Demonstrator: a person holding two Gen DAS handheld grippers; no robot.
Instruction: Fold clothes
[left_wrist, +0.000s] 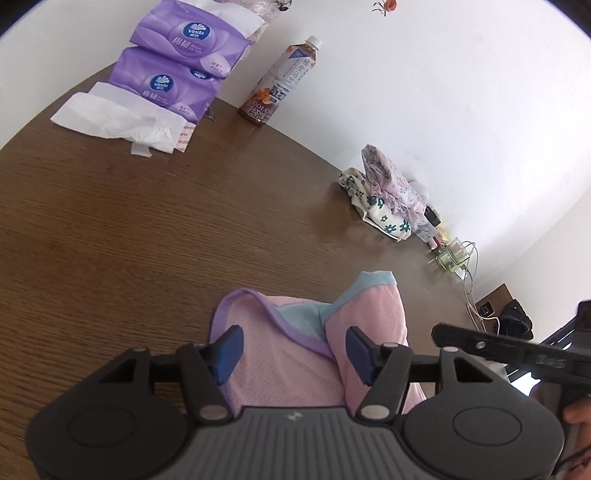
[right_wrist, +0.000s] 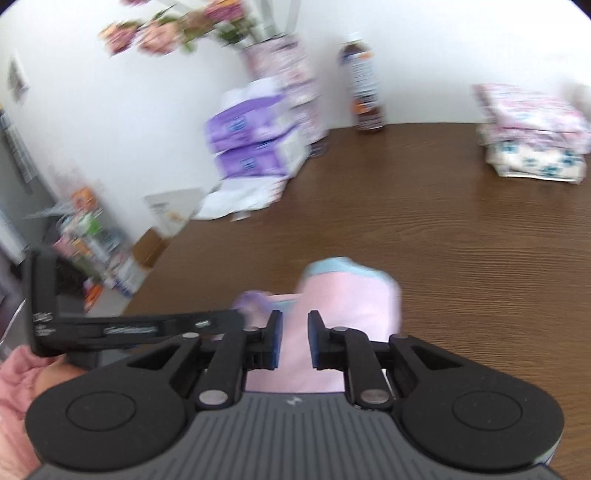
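Observation:
A small pink garment (left_wrist: 369, 306) with purple and light-blue trim lies folded on the brown wooden table (left_wrist: 147, 240), close in front of both grippers. My left gripper (left_wrist: 293, 350) hovers over its near part, open wide, and its blue pads stand apart from the cloth on either side. In the blurred right wrist view the same garment (right_wrist: 351, 291) shows behind my right gripper (right_wrist: 294, 341). Its jaws stand a narrow gap apart, pink cloth shows through the gap, and the pads do not press on it. Each view catches the other gripper's black frame at its edge.
Purple tissue packs (left_wrist: 173, 70) and loose white tissue stand at the far left, and a tea bottle (left_wrist: 284, 81) stands by the wall. A stack of folded floral clothes (left_wrist: 384, 199) sits at the far right, with small jars and cables (left_wrist: 454, 254) beside it. A hand in a pink sleeve (right_wrist: 14, 387) shows.

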